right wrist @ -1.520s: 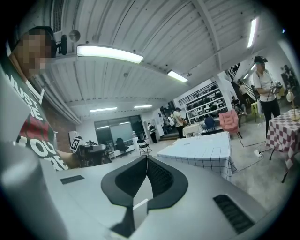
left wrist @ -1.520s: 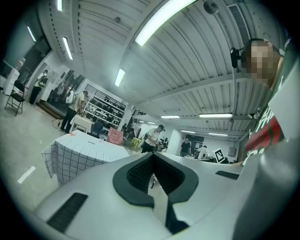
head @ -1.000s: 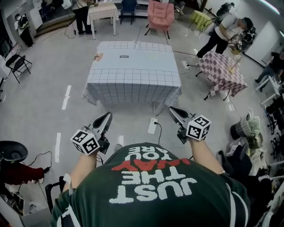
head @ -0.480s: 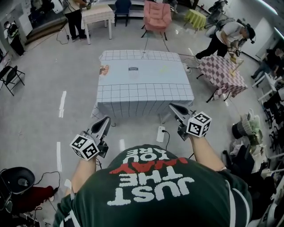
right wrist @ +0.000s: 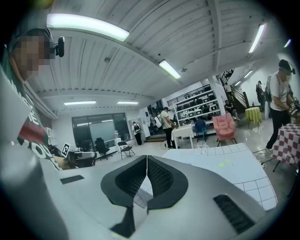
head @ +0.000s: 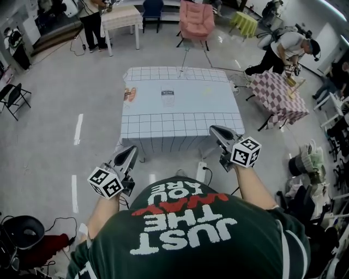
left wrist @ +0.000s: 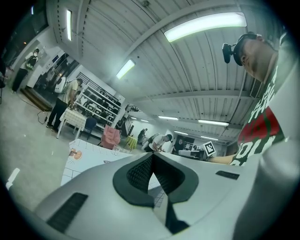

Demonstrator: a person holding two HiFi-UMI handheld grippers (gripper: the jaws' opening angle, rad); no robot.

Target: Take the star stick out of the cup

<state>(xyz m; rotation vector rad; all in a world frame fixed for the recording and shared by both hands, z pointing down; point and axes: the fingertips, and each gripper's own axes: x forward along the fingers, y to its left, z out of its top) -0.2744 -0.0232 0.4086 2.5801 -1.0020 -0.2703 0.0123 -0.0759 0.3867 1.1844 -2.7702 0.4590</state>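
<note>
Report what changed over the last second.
The person has walked nearer the checked table, which now sits larger and lower in the head view. Nothing was grasped or released. The left gripper and right gripper stay shut, empty, held out in front.

A pale grey floor [head: 43, 109] is stretching across the whole room, carrying short white tape marks [head: 78, 129] at the left. A table under a white grid-patterned cloth [head: 180, 109] is standing in the middle. At the far side, a pink armchair [head: 197, 19] is sitting between a blue chair [head: 152, 8] and a small yellow-green table [head: 244, 22], with a white table [head: 121, 16] further left. To the right, a checked-cloth table [head: 281, 98] is standing, with a person [head: 283, 48] bending beside it. A black folding chair [head: 11, 95] is standing at the left edge. Overhead, long strip lights [left wrist: 205, 26] are glowing on a ribbed ceiling [left wrist: 117, 28], and dark shelving [left wrist: 96, 101] is lining the far wall.
</note>
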